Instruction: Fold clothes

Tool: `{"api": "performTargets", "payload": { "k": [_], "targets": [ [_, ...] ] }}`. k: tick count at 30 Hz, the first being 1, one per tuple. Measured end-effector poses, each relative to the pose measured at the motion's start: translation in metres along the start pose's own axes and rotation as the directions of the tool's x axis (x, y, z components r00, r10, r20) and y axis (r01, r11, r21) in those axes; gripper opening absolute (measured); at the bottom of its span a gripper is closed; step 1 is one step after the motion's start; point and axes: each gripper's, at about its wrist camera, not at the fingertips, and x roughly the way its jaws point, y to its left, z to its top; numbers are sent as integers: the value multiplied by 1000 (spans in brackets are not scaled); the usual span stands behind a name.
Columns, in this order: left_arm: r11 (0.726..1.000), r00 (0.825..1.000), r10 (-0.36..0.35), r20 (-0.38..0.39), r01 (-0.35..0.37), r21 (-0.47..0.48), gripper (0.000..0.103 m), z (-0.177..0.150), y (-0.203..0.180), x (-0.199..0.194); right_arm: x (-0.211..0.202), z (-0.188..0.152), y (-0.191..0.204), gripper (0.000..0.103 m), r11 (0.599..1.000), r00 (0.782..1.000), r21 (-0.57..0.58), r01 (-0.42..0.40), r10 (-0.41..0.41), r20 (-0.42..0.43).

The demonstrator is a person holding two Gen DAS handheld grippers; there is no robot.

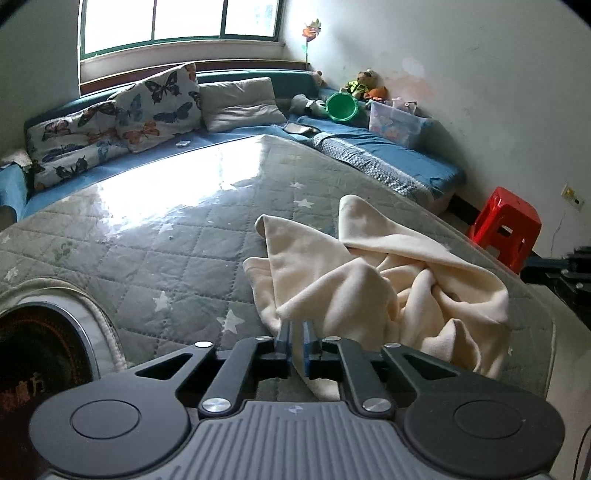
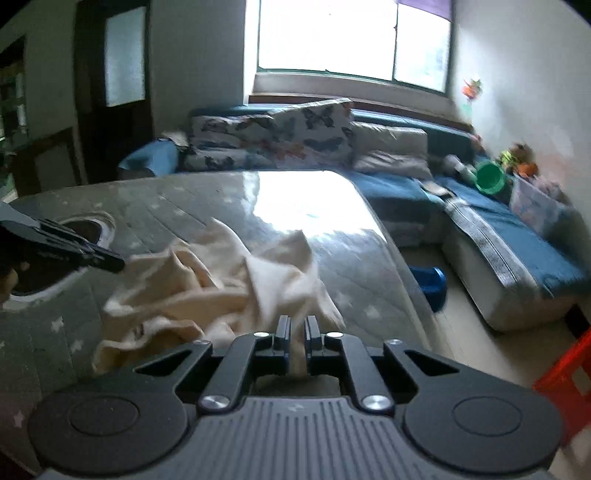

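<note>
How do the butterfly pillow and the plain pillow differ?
The butterfly pillow is printed with blue and orange butterflies; the plain pillow is solid beige. The butterfly pillow props up steeply on a corner; the plain pillow leans lower. The butterfly one looks larger. Both rest on the blue sofa under the window.

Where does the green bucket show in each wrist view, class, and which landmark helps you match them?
Left wrist view: green bucket upper centre-right, on the blue couch.
Right wrist view: green bucket far right, mid-height.
Shared landmark: butterfly cushion, left of it.
</note>
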Motion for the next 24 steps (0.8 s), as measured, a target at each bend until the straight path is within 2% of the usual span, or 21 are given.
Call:
{"api": "performTargets", "payload": {
  "k": [2,3,5,8,11,13,15,16,17,18,19,21,24],
  "targets": [
    [1000,1000,12,8,-12,7,27,1,0,0,8,9,5,20,999,1000,-25,-25,25,10],
    [1000,1000,22,13,-22,15,31,1,0,0,15,13,7,25,999,999,-36,-35,35,7],
    [998,999,44,21,-45,32,43,2,0,2,28,20,12,26,997,999,-59,-42,42,-4],
    [998,999,47,27,-48,40,55,4,2,6,47,27,17,29,995,999,-82,-49,46,-28],
    [998,999,33,13,-33,45,56,6,3,15,64,30,21,31,994,998,-102,-39,33,-58],
    [998,1000,26,13,-27,55,54,6,2,20,73,29,20,31,994,997,-107,-21,13,-76],
    [998,1000,14,13,-15,68,41,6,1,25,78,27,18,30,994,996,-110,-6,-3,-90],
    [998,1000,2,7,-2,65,27,6,2,28,80,26,17,29,994,995,-108,-5,-6,-97],
    [998,1000,-16,0,16,56,16,6,4,30,81,25,15,26,995,994,-104,-7,-4,-105],
    [998,999,-33,-3,33,44,11,5,5,31,81,25,14,15,995,994,-103,-9,-2,-110],
    [998,999,-41,1,41,38,6,4,6,32,81,23,13,9,994,994,-104,-10,-1,-112],
    [999,999,-25,23,24,47,5,2,5,28,77,22,12,4,993,995,-113,12,-23,-95],
    [998,999,10,47,-13,58,5,1,3,17,67,20,7,4,994,997,-96,48,-54,-60]
  ]
}}
